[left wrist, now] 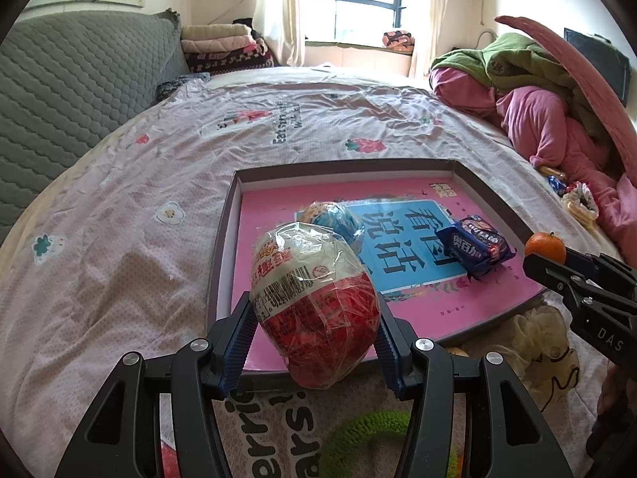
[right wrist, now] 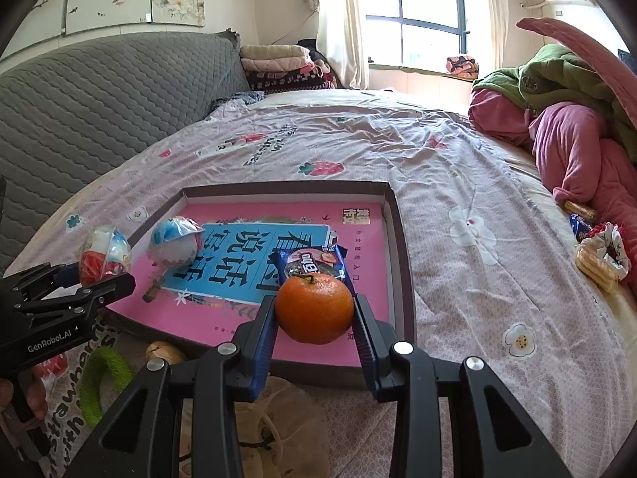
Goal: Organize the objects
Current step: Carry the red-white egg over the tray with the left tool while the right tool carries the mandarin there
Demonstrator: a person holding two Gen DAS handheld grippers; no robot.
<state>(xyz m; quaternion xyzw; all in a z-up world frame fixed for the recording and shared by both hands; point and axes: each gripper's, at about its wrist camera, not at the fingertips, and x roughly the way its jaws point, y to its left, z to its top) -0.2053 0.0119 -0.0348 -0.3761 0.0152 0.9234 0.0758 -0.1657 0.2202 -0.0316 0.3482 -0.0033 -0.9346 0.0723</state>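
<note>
Our left gripper (left wrist: 314,318) is clamped on a wrapped red-and-white toy egg (left wrist: 314,302); our right gripper (right wrist: 314,318) pinches a mandarin (right wrist: 314,307). We hold both over the near edge of the shallow box (right wrist: 402,255), where a blue toy egg (right wrist: 175,241) and cookie packet (right wrist: 314,261) lie.

Each wrist camera looks forward and down along its own fingers, close over the bed (left wrist: 119,239). Both share the tray (left wrist: 223,263) and window (right wrist: 422,12).
</note>
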